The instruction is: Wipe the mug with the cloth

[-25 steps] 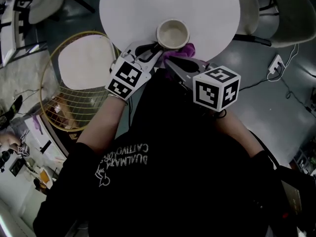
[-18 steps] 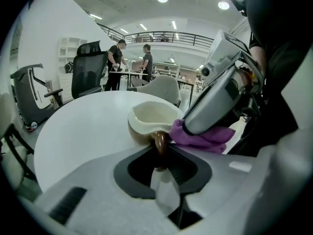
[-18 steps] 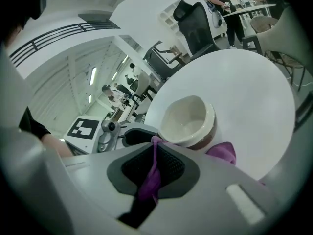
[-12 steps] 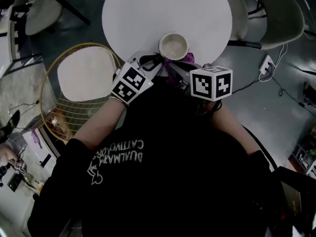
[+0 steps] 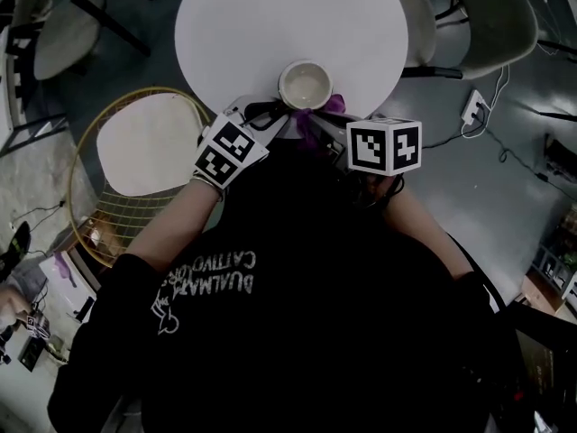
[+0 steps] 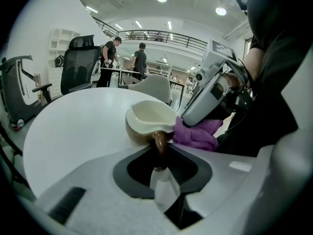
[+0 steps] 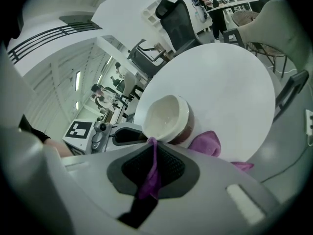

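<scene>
A mug (image 5: 305, 83), cream inside and brown outside, stands near the front edge of the round white table (image 5: 270, 25). My left gripper (image 5: 270, 111) reaches it from the left. The mug's brown handle (image 6: 159, 141) sits between its jaws, which are opening. My right gripper (image 5: 315, 120) is shut on a purple cloth (image 5: 335, 105). A strand of the cloth (image 7: 150, 175) runs between its jaws. The rest of the cloth (image 7: 206, 143) lies bunched against the mug's (image 7: 166, 117) near side. In the left gripper view the cloth (image 6: 195, 133) presses on the mug (image 6: 149, 119) from the right.
A gold wire chair with a white seat (image 5: 135, 142) stands left of the table. A grey chair (image 5: 500, 16) is at the far right, and a power strip (image 5: 473, 106) lies on the floor. People stand at desks in the background of both gripper views.
The right gripper has moved in toward the mug with the cloth, its marker cube now turned more level. The left gripper stays at the mug's handle.
</scene>
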`<state>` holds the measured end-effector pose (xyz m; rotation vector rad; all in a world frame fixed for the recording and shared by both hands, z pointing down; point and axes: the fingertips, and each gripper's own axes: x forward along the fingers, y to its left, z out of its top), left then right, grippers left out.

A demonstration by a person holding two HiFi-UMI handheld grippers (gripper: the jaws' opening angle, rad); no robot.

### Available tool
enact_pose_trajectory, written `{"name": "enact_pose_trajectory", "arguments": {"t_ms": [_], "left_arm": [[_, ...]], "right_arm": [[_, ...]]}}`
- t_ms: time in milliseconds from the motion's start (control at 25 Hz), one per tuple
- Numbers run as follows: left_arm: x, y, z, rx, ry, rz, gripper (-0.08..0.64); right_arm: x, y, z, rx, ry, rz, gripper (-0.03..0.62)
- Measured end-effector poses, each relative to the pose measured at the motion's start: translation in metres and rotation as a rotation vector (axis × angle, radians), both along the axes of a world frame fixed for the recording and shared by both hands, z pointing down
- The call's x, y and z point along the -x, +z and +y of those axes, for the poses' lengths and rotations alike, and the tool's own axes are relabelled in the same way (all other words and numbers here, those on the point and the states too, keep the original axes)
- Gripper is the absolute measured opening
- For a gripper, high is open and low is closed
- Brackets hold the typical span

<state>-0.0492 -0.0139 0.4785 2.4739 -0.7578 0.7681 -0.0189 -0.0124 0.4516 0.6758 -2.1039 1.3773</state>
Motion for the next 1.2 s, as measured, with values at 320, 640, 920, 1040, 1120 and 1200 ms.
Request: {"name": "enact_pose_trajectory", "arguments": {"t_ms": [320,640,920,1040,1120,1200], "left_arm": [[-0.002,0.000,-0.001,0.029,0.026,0.026,0.069],[-0.006,-0.001,-0.001,0.049,0.044,0.024,0.071],[-0.007,0.000,-0.003,0.053,0.034,0.026,0.072],[-0.005,0.001,-0.004,0.053,0.045,0.006,0.071],[-0.003,0.001,-0.005,0.056,0.046,-0.001,0.069],[-0.002,0.001,-0.006,0.058,0.040,0.000,0.069]], "right_arm": [[-0.016,-0.001,-0.008,-0.012,-0.051,0.040,0.032],[-0.032,0.001,-0.018,0.014,-0.121,0.073,0.032],[-0.039,0.005,-0.033,0.049,-0.172,0.094,0.032],[-0.039,0.008,-0.038,0.056,-0.198,0.099,0.032],[-0.039,0.009,-0.043,0.057,-0.209,0.106,0.032],[-0.040,0.010,-0.051,0.053,-0.208,0.118,0.032]]}}
